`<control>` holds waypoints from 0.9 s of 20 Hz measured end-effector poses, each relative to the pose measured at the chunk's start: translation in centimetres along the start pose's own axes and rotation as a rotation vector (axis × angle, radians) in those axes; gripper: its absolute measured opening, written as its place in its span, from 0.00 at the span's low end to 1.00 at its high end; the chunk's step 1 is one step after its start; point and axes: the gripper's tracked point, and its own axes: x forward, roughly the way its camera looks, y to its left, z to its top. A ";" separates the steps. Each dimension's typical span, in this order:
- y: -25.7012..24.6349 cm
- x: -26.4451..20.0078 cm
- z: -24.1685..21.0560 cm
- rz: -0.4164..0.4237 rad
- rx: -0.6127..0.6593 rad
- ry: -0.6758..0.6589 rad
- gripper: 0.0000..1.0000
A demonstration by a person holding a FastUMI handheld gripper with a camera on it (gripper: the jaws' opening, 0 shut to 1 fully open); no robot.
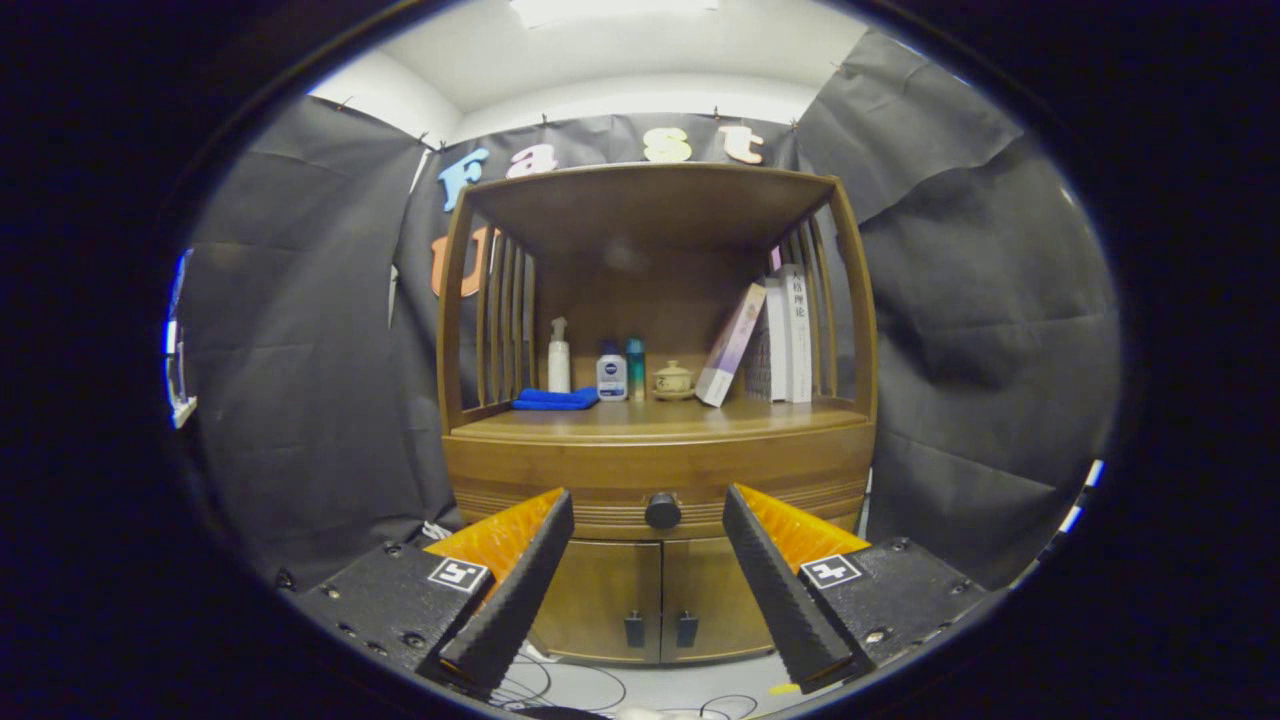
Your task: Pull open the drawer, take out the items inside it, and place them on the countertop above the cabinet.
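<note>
While the hand-held gripper [648, 510] gapes — round knob [662, 511] between fingers | wooden drawer [660, 478] closed

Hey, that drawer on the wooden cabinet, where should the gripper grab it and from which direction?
Grip the round dark knob at the middle of the drawer front. It sticks out toward the camera, so come straight in from the front, one finger on each side of it. The gripper is open, with the knob ahead between its fingers, apparently lined up. The drawer looks shut.
</note>
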 end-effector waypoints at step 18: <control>0.8 1.9 -3.5 0.016 -0.051 0.055 0.99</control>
